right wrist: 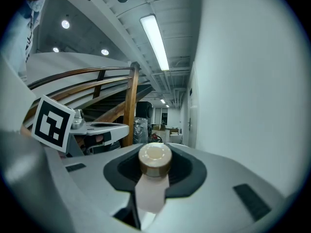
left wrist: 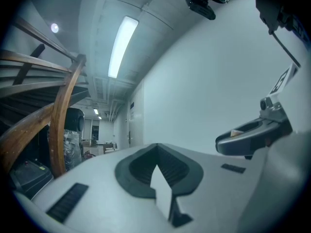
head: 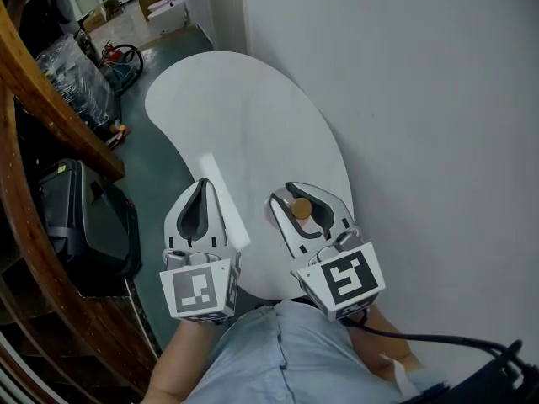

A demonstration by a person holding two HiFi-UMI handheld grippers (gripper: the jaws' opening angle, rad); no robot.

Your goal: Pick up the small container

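Well, the right gripper (head: 296,199) squeezes the small container (right wrist: 154,160) — if that squeeze goes loose, it could slip and drop onto the table (head: 236,116). The left gripper (head: 200,194) is pinched together, empty.

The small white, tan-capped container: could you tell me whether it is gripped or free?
Gripped: the small white container is clamped in the right gripper.

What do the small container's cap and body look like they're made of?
On the small container, the cap looks like matte wood or cork: tan, dull. The body looks like frosted whitish plastic, possibly glass: smooth and slightly translucent.
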